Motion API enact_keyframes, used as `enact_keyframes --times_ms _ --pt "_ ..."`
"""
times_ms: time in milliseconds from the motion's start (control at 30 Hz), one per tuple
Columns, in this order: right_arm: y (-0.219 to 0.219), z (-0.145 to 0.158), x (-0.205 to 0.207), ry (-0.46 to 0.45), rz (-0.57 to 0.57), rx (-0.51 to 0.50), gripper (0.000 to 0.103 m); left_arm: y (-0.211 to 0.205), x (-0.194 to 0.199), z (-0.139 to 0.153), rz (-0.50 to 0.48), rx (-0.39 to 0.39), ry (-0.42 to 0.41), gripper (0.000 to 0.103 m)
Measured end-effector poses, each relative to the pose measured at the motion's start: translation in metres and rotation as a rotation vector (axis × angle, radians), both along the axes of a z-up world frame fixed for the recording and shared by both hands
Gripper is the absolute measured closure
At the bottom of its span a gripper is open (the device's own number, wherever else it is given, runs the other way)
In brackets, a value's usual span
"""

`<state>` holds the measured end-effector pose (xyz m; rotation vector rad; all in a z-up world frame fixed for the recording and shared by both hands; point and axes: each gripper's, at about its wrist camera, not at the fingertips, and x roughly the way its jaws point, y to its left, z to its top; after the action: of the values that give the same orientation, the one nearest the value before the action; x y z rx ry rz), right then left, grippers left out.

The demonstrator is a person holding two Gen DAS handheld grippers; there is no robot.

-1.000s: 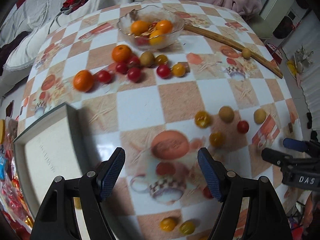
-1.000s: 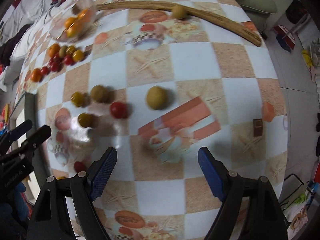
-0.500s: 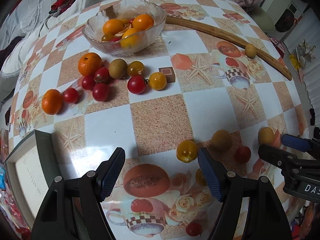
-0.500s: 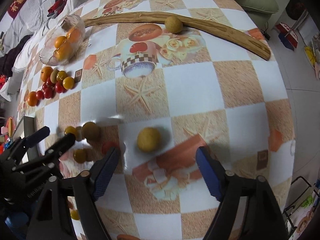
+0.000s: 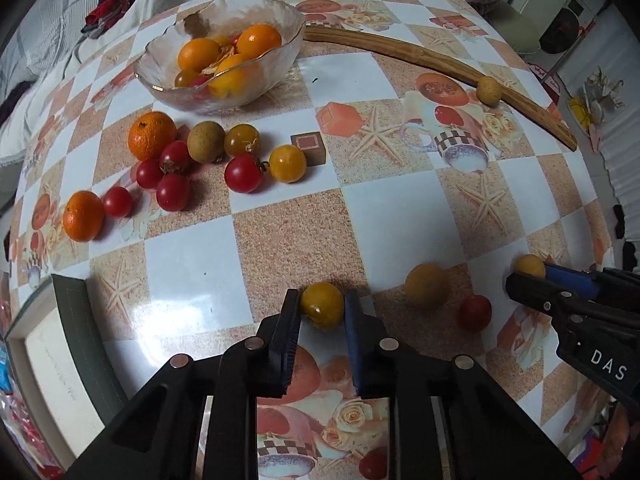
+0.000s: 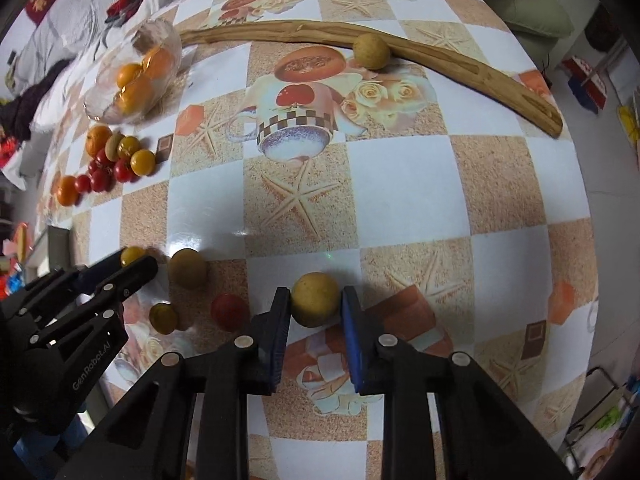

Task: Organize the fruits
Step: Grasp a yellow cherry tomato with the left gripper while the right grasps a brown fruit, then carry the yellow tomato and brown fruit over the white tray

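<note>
Both fingers pairs just closed: left fingers (image 5: 322, 306) around yellow tomato (image 5: 322, 305), right fingers (image 6: 315, 300) around longan (image 6: 315, 299).

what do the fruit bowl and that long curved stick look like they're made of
Bowl: looks like clear glass, rippled and glossy; the oranges show through its wall, though clear plastic is possible. Curved stick: likely bare wood, matte, with visible grain, knots and a split.

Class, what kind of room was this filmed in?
Probably a home living space: a patterned oilcloth table with a glass fruit bowl, bedding behind it, and a cushioned seat.
</note>
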<state>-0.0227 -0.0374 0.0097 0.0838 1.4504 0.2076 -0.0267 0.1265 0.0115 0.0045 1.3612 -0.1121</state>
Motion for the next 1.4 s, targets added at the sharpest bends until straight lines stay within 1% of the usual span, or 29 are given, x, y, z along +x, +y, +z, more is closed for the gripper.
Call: enact_keyframes --times_ms 67,133,267,400,500,733,767,900,1100,1400 --pt "-0.003 0.003 -0.003 0.003 -0.012 0.011 0.076 0.007 -0.003 0.004 0.022 -0.023 0.002 0.08" --pt "-0.016 0.008 -0.01 0.002 -0.011 0.016 0.076 0.015 -0.008 0.009 0.04 -0.038 -0.001 0.08" --pt "-0.029 0.015 -0.02 0.006 -0.017 0.022 0.076 0.023 -0.019 0.018 0.06 -0.053 -0.011 0.08" --pt "-0.029 0.024 -0.032 0.005 -0.011 0.027 0.076 0.037 -0.027 0.025 0.078 -0.064 -0.019 0.08" --pt "-0.026 0.032 -0.042 -0.001 0.01 0.029 0.076 0.051 -0.044 0.035 0.093 -0.069 -0.031 0.08" --pt "0.007 0.04 -0.042 -0.014 0.064 0.038 0.076 0.079 -0.068 0.052 0.145 -0.072 -0.064 0.08" --pt "0.011 0.041 -0.042 -0.015 0.071 0.039 0.075 0.078 -0.067 0.051 0.151 -0.07 -0.066 0.08" --pt "0.04 0.044 -0.043 -0.025 0.115 0.046 0.076 0.098 -0.078 0.058 0.186 -0.066 -0.08 0.08" --pt "0.081 0.051 -0.052 -0.036 0.19 0.054 0.076 0.135 -0.095 0.065 0.258 -0.055 -0.102 0.08" --pt "0.157 0.056 -0.063 -0.042 0.322 0.069 0.076 0.194 -0.124 0.066 0.368 -0.027 -0.111 0.08"
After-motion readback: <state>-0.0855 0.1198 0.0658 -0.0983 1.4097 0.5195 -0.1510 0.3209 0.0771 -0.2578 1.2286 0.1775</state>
